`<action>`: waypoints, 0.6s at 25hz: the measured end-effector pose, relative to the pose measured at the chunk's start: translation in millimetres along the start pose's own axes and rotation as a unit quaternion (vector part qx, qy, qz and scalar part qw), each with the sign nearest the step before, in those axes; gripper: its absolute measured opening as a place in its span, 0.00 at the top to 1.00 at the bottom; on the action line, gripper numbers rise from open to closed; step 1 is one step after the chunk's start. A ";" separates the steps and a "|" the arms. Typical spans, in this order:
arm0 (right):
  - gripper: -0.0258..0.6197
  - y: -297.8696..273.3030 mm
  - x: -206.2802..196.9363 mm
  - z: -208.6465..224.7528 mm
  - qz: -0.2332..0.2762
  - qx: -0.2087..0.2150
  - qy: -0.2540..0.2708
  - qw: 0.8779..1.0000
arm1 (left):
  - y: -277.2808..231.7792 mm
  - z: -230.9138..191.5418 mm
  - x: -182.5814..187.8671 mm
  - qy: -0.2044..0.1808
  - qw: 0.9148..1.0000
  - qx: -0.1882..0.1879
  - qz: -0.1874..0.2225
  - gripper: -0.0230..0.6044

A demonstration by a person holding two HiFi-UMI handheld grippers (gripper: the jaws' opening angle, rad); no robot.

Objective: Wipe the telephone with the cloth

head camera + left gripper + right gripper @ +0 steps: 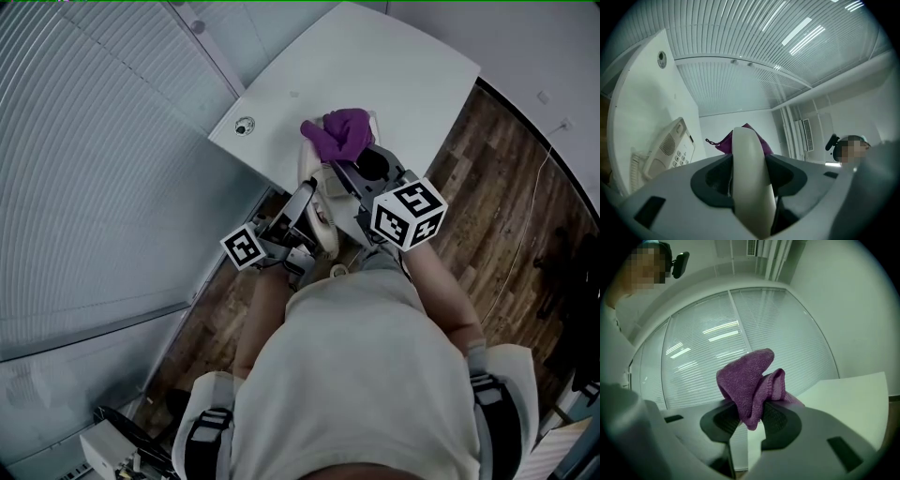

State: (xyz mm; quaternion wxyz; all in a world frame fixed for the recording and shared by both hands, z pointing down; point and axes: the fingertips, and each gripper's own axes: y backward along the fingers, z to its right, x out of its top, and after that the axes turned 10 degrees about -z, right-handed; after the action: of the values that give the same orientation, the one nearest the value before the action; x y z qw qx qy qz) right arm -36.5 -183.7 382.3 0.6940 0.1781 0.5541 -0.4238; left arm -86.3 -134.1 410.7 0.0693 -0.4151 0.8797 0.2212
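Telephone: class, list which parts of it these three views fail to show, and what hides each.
Head view: the telephone is largely covered by the cloth; no keys show.
Left gripper view: the keypad digits are too small to read; the handset hides most of the cloth.
Right gripper view: the telephone is out of frame.

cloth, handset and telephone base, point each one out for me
cloth (743, 380): right gripper view, on the folded fabric just above the jaws
handset (749, 173): left gripper view, on its curved back between the jaws
telephone base (668, 144): left gripper view, on the speaker grille beside the keypad
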 end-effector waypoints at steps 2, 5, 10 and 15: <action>0.77 -1.7 -0.6 -7.4 -0.002 0.014 0.005 1.000 | 0.3 1.3 -0.1 0.003 1.000 -0.004 0.002 0.60; 0.77 -3.6 -1.8 -15.3 -0.006 0.030 0.007 1.000 | 1.3 4.3 1.9 0.008 1.000 -0.014 0.008 0.60; 0.77 -5.5 -7.2 -25.8 -0.016 0.055 0.011 0.998 | 3.5 6.1 7.1 0.017 0.999 -0.024 0.020 0.60; 0.77 -6.3 -13.9 -38.9 -0.022 0.087 0.017 0.996 | 4.9 5.7 12.7 0.028 0.999 -0.035 0.030 0.60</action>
State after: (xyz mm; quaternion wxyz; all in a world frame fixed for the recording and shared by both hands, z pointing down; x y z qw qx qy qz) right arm -65.9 -154.0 384.0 0.6570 0.2325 0.5306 -0.4825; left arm -98.6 -137.7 403.4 0.0229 -0.3964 0.8853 0.2421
